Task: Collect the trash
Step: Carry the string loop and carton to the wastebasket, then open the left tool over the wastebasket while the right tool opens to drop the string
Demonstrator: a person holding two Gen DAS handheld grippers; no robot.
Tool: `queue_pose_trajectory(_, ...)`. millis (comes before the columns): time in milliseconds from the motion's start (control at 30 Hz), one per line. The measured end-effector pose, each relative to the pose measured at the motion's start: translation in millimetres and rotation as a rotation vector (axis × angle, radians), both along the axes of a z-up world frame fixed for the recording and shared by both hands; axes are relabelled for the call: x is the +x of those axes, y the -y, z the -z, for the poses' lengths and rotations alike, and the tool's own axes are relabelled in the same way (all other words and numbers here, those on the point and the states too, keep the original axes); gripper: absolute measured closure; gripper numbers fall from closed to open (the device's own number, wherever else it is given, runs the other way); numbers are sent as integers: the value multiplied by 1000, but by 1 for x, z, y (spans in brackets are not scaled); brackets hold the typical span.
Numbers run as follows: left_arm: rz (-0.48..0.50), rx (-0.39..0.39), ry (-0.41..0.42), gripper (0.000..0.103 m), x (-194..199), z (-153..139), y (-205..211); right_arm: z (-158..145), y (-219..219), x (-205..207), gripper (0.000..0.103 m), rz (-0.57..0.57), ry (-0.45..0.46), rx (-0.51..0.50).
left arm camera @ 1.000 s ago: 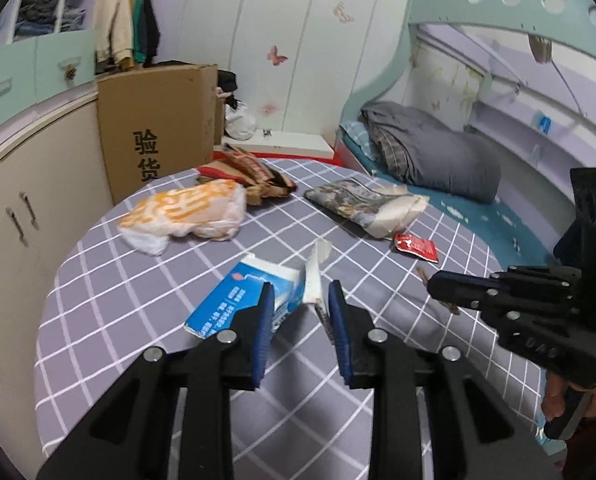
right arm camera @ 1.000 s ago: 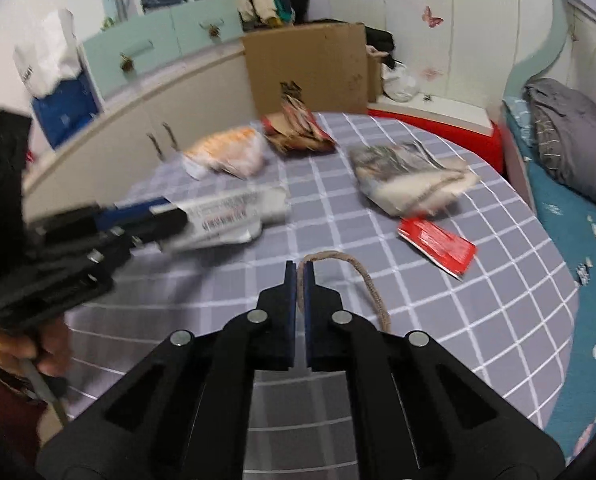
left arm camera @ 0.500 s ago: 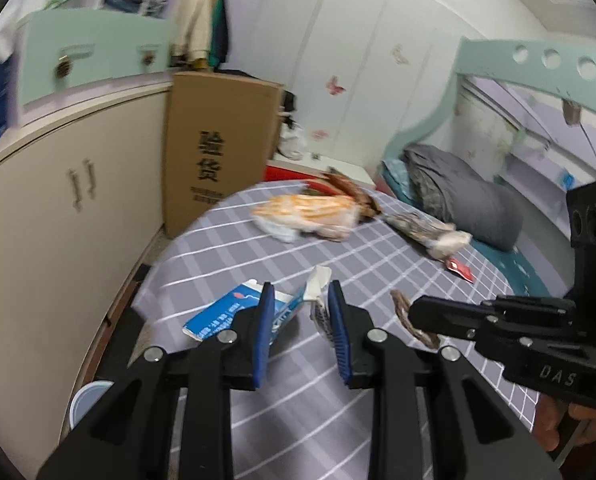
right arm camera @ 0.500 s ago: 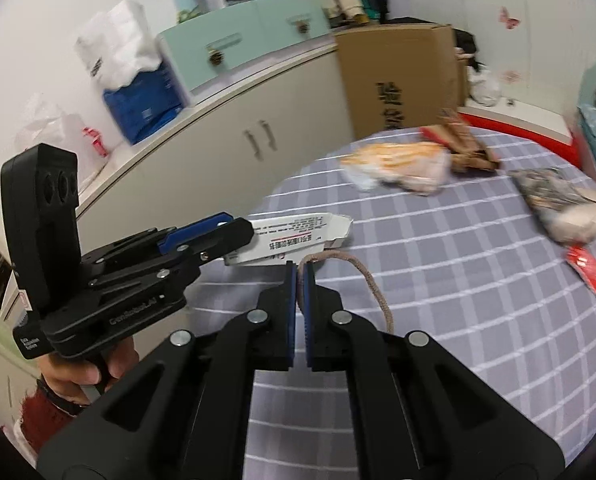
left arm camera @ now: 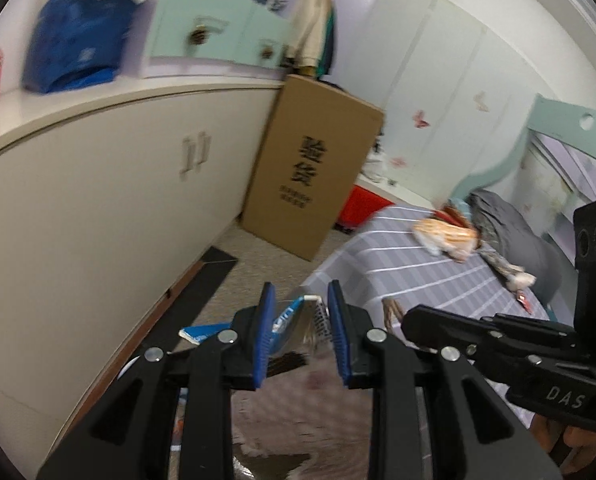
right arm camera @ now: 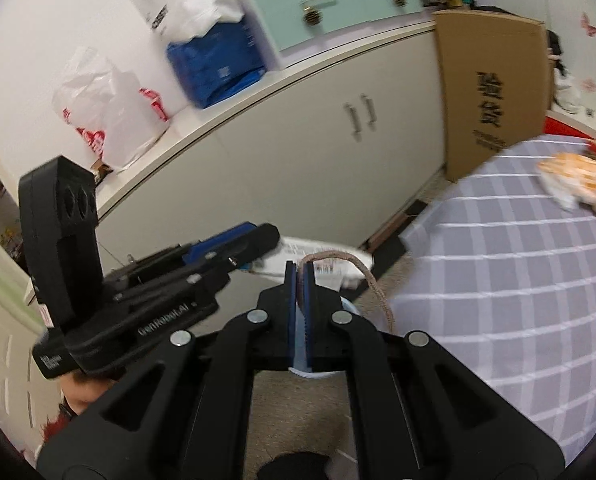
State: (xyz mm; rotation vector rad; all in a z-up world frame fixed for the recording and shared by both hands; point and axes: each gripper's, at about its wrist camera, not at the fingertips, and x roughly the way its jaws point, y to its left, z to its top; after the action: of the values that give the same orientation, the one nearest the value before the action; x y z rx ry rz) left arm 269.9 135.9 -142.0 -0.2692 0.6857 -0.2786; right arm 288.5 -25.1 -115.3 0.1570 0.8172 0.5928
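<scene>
My left gripper (left arm camera: pixel 301 300) is shut on a flattened blue and white carton (left arm camera: pixel 288 318), whose printed white side (right arm camera: pixel 321 256) shows in the right wrist view. Just to its right, my right gripper (right arm camera: pixel 299 270) is shut on a loop of brown string (right arm camera: pixel 363 274) that hangs down from its pads. Both grippers hover past the edge of the round table (left arm camera: pixel 409 276), above the floor. A pale round rim (right arm camera: pixel 309 374), perhaps a bin, lies on the floor under the right gripper and is mostly hidden. An orange and white bag (left arm camera: pixel 445 236) and other wrappers remain on the table.
A long cream cabinet (left arm camera: pixel 118 200) runs along the left. A tall cardboard box (left arm camera: pixel 313 164) leans at its end, next to the table. Plastic bags (right arm camera: pixel 114 112) and a blue pack (right arm camera: pixel 218 64) sit on the cabinet top. A bed (left arm camera: pixel 513 232) stands behind the table.
Both grippers have swung left, off the tabletop toward the cabinet, and carry the carton and the string with them. The table's trash has slid to the right of both views.
</scene>
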Motion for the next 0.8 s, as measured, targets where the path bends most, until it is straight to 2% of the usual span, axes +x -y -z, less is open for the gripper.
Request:
queue_pose_trajectory(267,-121,10,-131,77,20,62,-73,38,-78,33,100,-60,-60,-22)
queue_pose_trajectory(433,-176,85,-214,77,34,98,-93,67,-102,48,100,-70,-85,-55)
queue_pose_trajectory(667,-238,58,-295,74,51,130,-124,101,-120,65,100,-57,-118,-54)
queue_pose_trajectory(700,-248,49,-314,68,52,134,-127,107,-122,67,100,-59,-123,-59)
queue_pose_trajectory(733,-266,38,-331,48,53,138,-131,110,-125,68,100,-58,-123,-63)
queue_pose_trajectory(800,-288,9,-317,33,49,143,-139,115,-128,70,99,-59,-132,-58)
